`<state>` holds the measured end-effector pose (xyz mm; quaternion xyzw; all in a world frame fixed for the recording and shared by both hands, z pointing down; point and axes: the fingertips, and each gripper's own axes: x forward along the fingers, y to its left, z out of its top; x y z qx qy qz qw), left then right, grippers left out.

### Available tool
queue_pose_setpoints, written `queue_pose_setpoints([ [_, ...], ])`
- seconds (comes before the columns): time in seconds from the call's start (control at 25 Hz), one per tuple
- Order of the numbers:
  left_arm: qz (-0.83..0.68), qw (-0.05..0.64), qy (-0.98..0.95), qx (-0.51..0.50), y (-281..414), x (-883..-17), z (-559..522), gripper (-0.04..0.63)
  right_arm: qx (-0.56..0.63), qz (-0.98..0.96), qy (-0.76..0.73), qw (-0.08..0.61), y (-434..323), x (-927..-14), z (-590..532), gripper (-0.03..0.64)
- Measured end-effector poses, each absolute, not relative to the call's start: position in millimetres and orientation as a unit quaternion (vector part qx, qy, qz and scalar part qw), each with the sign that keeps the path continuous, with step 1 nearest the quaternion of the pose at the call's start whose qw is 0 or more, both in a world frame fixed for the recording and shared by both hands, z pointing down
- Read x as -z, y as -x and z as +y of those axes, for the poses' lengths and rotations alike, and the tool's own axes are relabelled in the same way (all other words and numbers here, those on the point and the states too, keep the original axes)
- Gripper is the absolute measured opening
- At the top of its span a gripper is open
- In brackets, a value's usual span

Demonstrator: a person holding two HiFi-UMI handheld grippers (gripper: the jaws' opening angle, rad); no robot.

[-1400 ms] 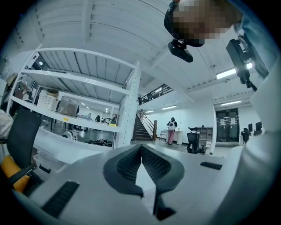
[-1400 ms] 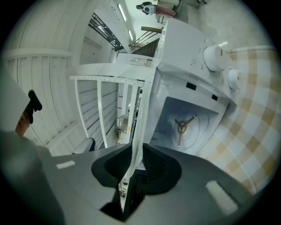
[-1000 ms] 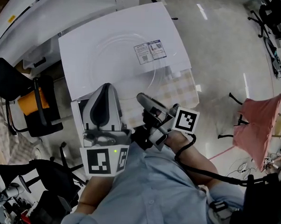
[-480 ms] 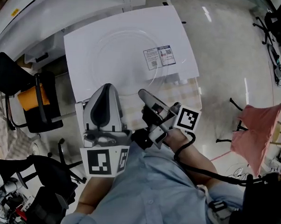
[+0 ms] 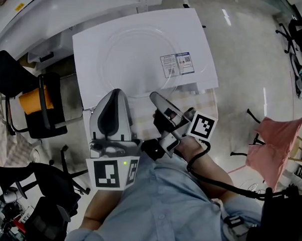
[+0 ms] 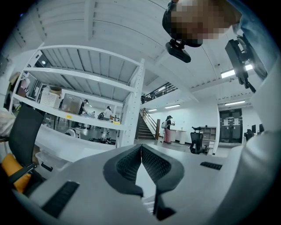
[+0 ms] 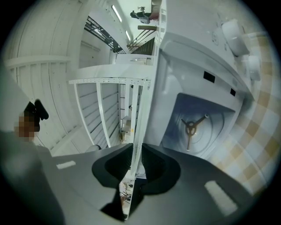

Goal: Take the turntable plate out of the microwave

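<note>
— Drifting left off one label [image 5: 177,64], holding one turntable plate [image 5: 134,57] out above one microwave [image 5: 89,50].
— Pinching its rim in the right gripper [image 7: 135,150], jaws just easing wider; keeping the left gripper [image 6: 141,148] closed, empty.

One microwave [image 5: 86,50], one turntable plate [image 5: 138,59], two grippers: left gripper [image 5: 113,92] and right gripper [image 5: 155,96]

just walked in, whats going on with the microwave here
A person is working two handheld grippers at a white microwave. The right gripper holds the glass turntable plate by its rim. Its fingers have just eased open slightly, with the rim between them. The cavity stands open with only the roller ring inside, so the plate is out. The left gripper is shut and empty.
</note>
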<state>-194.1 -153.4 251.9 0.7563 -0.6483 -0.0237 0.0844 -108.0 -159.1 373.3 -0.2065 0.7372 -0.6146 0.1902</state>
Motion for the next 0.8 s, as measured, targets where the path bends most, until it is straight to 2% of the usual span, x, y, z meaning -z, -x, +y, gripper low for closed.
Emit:
queue_pose_setpoints([
  [0.32, -0.642, 0.086, -0.762, 0.023, 185.3, -253.7, -146.3, 0.009, 0.618, 0.737, 0.206, 0.180, 101.8, -377.2, -138.0, 0.081],
  [0.52, -0.638, 0.087, -0.765, 0.022, 180.2, -255.7, -143.2, 0.009, 0.608, 0.744, 0.205, 0.186, 98.4, -373.4, -132.8, 0.031],
  [0.8, -0.645, 0.077, -0.760, 0.021, 183.9, -247.0, -139.4, 0.009, 0.607, 0.744, 0.206, 0.188, 102.7, -372.3, -141.7, 0.029],
])
